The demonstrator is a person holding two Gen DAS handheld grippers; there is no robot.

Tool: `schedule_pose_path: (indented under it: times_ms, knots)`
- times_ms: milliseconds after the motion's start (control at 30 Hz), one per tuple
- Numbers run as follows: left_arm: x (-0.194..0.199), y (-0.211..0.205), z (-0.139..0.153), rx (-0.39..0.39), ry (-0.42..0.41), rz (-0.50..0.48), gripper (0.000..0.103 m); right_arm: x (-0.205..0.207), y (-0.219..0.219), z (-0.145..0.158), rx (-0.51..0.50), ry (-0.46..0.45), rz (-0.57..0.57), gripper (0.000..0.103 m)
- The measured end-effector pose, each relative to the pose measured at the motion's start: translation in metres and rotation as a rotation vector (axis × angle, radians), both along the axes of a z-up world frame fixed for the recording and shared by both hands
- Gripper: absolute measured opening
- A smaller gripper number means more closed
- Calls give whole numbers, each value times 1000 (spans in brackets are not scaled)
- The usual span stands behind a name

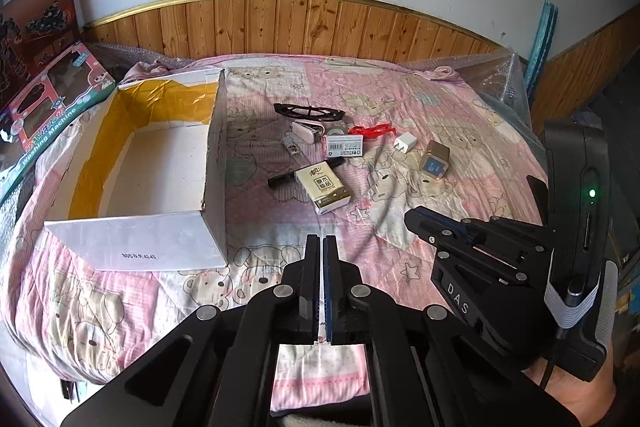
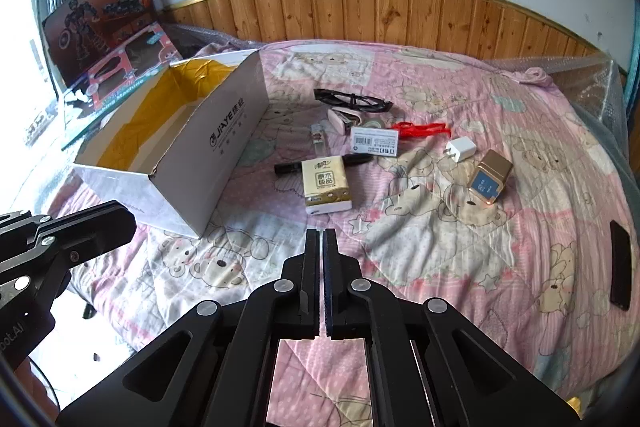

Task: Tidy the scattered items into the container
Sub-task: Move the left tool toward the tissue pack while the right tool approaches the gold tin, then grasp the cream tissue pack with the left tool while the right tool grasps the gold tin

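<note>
An open white cardboard box [image 1: 160, 239] [image 2: 224, 147] with a yellow lining lies on the pink quilt at the left, with nothing inside. To its right are scattered a tissue pack [image 1: 323, 189] [image 2: 326, 187], black glasses [image 1: 308, 111] [image 2: 352, 101], a white label box [image 1: 344, 146] [image 2: 374, 142], a red ribbon [image 1: 372, 129] [image 2: 424, 129], a white charger [image 1: 405, 143] [image 2: 461, 150], a gold tin [image 1: 435, 161] [image 2: 491, 177] and a black pen [image 1: 282, 181] [image 2: 290, 168]. My left gripper [image 1: 322, 247] and right gripper [image 2: 322, 239] hover shut and hold nothing, short of the items.
Toy boxes [image 1: 48, 99] [image 2: 116, 67] lean against the wall left of the cardboard box. A black phone [image 2: 621, 267] lies near the bed's right edge. Wood panelling [image 1: 320, 23] backs the bed. The right gripper's body [image 1: 500, 251] shows in the left wrist view.
</note>
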State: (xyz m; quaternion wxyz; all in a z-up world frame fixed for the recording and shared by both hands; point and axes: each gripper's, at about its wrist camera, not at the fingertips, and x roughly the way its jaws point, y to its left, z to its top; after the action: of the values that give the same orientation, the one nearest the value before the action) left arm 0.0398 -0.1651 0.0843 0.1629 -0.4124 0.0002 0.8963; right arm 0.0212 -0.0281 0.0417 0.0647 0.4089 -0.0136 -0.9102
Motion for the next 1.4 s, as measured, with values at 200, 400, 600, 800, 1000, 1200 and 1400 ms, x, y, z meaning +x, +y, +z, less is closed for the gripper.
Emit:
schedule_pose_path:
  times_ms: [200, 400, 600, 800, 1000, 1200, 1400]
  knots:
    - [-21, 7, -12, 7, -47, -18, 1, -17, 8, -6, 10, -20, -14, 6]
    - [-43, 18, -32, -28, -101, -34, 59, -46, 25, -21, -57, -60, -45, 50]
    - [-65, 10, -30, -50, -92, 37, 72, -71, 21, -26, -101, -103, 25, 51]
    - [-75, -9, -30, -84, -90, 114, 73, -80, 6, -32, -82, -108, 106, 53]
    - [-76, -26, -39, -74, -126, 162, 73, -85, 5, -48, -79, -140, 141, 53]
    - [-82, -15, -41, -74, -145, 164, 74, -91, 20, -57, -81, -149, 153, 53]
    - [-103, 27, -55, -71, -188, 122, 78, -97, 76, -63, -79, -139, 38, 53]
